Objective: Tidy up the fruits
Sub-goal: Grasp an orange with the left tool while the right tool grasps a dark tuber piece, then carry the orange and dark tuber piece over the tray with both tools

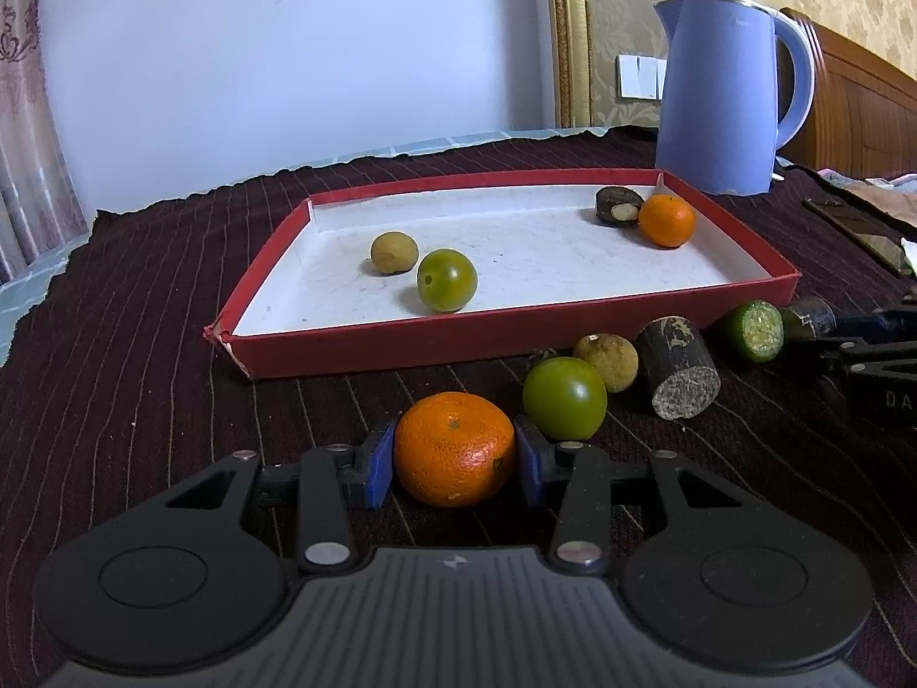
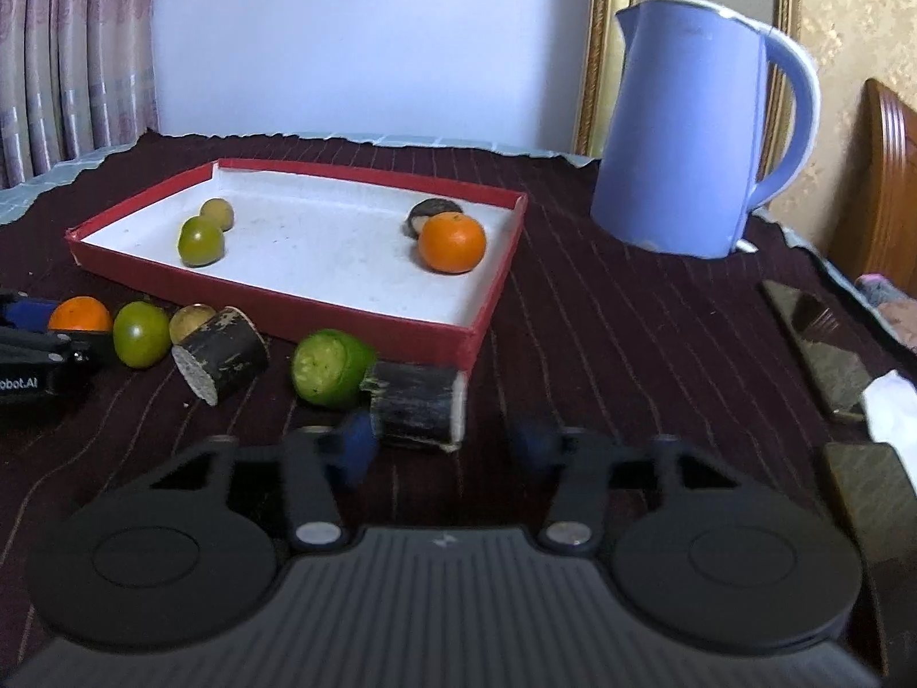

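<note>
Two grippers are in my views, and I describe them one after the other. In the left wrist view, the left gripper [image 1: 455,467] is at the lower centre, and its blue pads [image 1: 379,467] press on both sides of a mandarin [image 1: 454,447], so the jaws are clamped on it. The mandarin rests on the dark striped cloth [image 1: 143,372], in front of the near wall of the red tray [image 1: 516,327].

To the right of the mandarin lie a green round fruit [image 1: 564,398], just beside it, then a tan round fruit [image 1: 606,361], a dark stick piece [image 1: 679,370] and a cut green fruit [image 1: 756,331], in a row along the tray wall.

Inside the tray I see a second tan fruit [image 1: 393,252] touching a second green fruit [image 1: 447,280] at the left, and a small orange [image 1: 666,221] against a dark broken fruit [image 1: 618,205] in the far right corner. A blue kettle [image 1: 728,92] stands behind the tray, upper right.

In the right wrist view, the right gripper [image 2: 442,444] is blurred, but its jaws stand wide apart. A second dark stick piece [image 2: 415,404] lies between them, close to the left pad; I cannot tell if they touch
</note>
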